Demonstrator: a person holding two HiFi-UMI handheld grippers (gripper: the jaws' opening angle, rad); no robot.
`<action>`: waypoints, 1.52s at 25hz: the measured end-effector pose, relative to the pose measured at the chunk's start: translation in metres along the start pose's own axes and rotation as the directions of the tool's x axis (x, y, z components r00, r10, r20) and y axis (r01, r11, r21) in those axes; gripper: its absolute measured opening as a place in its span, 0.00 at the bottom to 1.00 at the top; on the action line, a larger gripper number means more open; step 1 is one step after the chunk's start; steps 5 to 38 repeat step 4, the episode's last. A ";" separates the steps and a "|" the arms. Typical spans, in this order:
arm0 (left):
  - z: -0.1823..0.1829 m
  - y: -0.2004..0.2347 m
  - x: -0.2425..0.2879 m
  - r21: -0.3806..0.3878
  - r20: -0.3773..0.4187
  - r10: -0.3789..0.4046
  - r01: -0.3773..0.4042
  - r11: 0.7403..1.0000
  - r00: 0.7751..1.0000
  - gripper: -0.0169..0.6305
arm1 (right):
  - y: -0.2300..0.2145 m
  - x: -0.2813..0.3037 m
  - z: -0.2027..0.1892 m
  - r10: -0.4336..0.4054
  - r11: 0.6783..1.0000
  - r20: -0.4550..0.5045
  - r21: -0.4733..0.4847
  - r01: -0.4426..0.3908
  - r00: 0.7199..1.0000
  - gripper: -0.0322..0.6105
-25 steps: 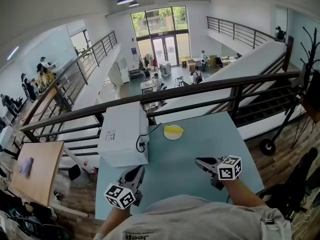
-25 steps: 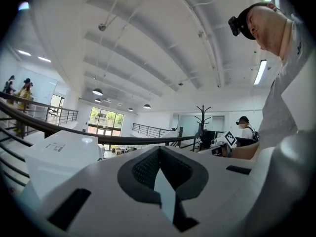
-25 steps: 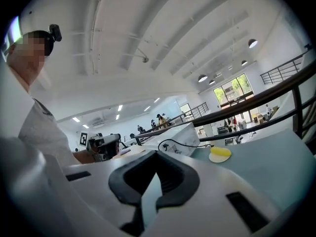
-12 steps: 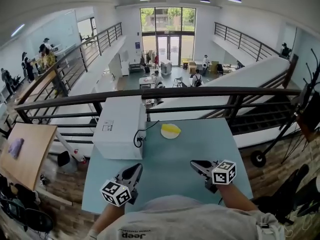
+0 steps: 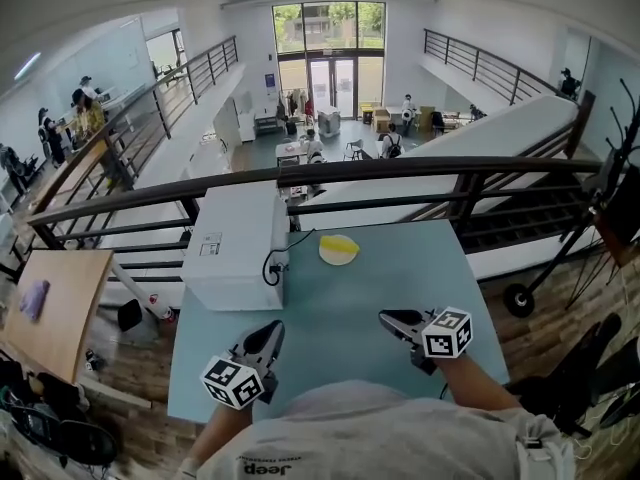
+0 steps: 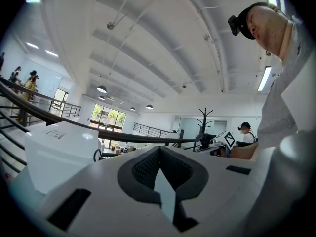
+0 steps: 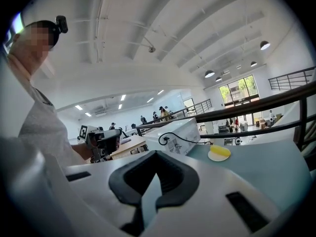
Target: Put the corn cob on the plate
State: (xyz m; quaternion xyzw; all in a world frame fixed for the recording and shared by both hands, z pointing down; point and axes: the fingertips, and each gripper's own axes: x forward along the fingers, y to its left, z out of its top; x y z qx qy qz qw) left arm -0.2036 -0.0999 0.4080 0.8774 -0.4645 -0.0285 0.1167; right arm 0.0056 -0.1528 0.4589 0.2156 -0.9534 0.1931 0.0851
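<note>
Here, at near edge of table [image 5: 400,268]: left gripper [image 5: 269,332] and right gripper [image 5: 386,318], both squeezed shut, empty. Bare top ahead, up to corn cob [image 5: 342,244] on plate [image 5: 329,257] by far edge.

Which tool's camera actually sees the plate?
The right tool: its view shows the plate, yellow cob on it, beside the white box. The left tool sees the box, no plate.

One corn cob [image 5: 344,244]; one plate [image 5: 331,258]; one white box [image 5: 237,243]; one table [image 5: 340,313]; two grippers: left gripper [image 5: 273,328], right gripper [image 5: 385,317].
</note>
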 end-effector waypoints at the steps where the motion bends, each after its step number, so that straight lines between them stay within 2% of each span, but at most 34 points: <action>1: 0.001 0.000 0.001 0.000 0.001 0.001 -0.001 1.000 1.000 0.04 | -0.001 -0.001 0.001 0.000 1.000 0.001 0.000 0.000 1.000 0.07; 38: 0.001 -0.001 0.004 0.001 -0.001 0.002 -0.002 1.000 1.000 0.04 | -0.005 -0.004 0.003 0.000 1.000 0.008 0.009 0.000 1.000 0.07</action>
